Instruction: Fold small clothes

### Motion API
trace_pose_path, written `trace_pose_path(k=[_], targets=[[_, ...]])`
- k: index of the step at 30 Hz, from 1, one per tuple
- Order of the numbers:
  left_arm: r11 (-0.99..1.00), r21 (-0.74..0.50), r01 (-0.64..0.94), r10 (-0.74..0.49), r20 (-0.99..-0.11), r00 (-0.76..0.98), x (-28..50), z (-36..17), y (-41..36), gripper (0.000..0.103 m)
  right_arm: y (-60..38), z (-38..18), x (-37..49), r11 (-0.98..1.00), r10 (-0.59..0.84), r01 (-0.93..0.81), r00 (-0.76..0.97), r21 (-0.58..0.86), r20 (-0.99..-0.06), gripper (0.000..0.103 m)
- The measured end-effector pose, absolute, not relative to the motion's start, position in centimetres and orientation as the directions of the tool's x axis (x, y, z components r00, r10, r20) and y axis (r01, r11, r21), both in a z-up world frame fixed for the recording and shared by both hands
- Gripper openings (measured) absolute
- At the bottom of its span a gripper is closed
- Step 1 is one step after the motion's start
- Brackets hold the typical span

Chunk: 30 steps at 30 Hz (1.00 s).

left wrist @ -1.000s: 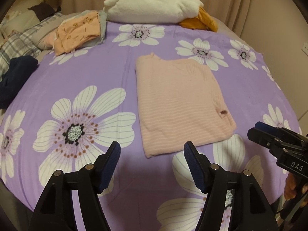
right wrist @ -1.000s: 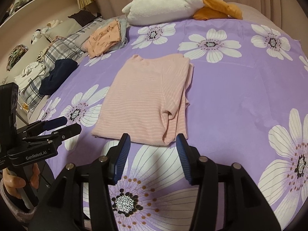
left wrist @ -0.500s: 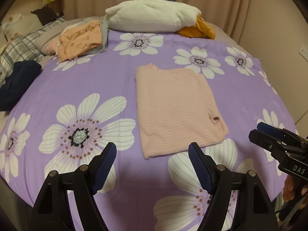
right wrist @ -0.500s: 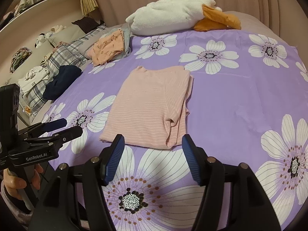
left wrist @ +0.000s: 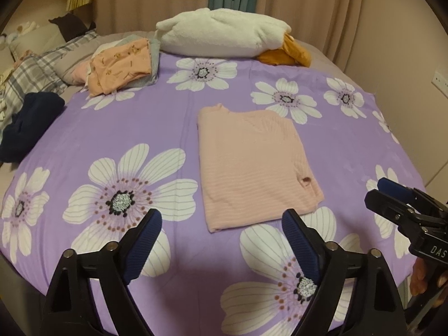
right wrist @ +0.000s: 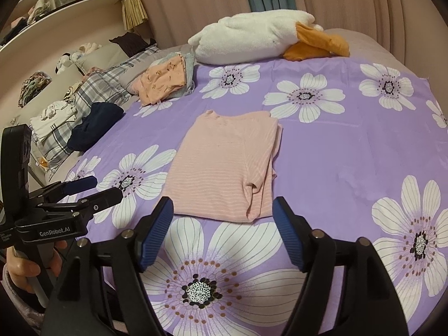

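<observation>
A pink striped top [left wrist: 252, 165] lies folded lengthwise, flat on the purple flowered bedspread [left wrist: 112, 128]; it also shows in the right wrist view [right wrist: 224, 165], with a sleeve doubled along its right edge. My left gripper [left wrist: 221, 224] is open and empty, hovering short of the top's near hem. My right gripper [right wrist: 222, 210] is open and empty, also just short of the near hem. Each gripper shows in the other's view, the right gripper [left wrist: 392, 193] and the left gripper [right wrist: 92, 187], both apart from the cloth.
A stack of folded clothes with an orange printed piece [left wrist: 120, 67] on top sits at the back left. A white plush duck [left wrist: 224, 36] lies at the back. A dark navy garment [left wrist: 25, 123] and plaid bedding [right wrist: 92, 89] are at the left edge.
Both grippers have drawn back and up from the pink top and their jaws have opened wider. The top has not moved.
</observation>
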<state>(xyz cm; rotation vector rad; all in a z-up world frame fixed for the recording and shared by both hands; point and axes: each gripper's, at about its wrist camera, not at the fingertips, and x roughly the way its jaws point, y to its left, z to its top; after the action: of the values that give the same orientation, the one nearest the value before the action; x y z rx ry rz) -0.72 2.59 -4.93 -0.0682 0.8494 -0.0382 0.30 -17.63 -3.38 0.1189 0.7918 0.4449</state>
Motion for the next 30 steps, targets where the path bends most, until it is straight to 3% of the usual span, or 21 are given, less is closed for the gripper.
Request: trace_pose_path(k=[11, 21, 30], targets=[[0.997, -0.076, 0.001, -0.057, -0.736, 0.674, -1.3, -3.9, 2.4, 0.089, -17.8, -2.2, -0.3, 0.910, 0.412, -0.329, 0.646, 0.252, -0.643, 0.085], [0.995, -0.094, 0.017, -0.081, -0.728, 0.681, -1.8, -2.3, 2.0, 0.095, -18.2, -0.9, -0.7, 0.914, 0.405, -0.319, 0.679, 0.251, -0.612, 0.100], [0.997, -0.079, -0.007, -0.054, -0.736, 0.675, -2.0, -1.5, 1.8, 0.095, -17.9, 0.4, -1.1, 0.917, 0.399, -0.318, 0.692, 0.241, -0.602, 0.102]])
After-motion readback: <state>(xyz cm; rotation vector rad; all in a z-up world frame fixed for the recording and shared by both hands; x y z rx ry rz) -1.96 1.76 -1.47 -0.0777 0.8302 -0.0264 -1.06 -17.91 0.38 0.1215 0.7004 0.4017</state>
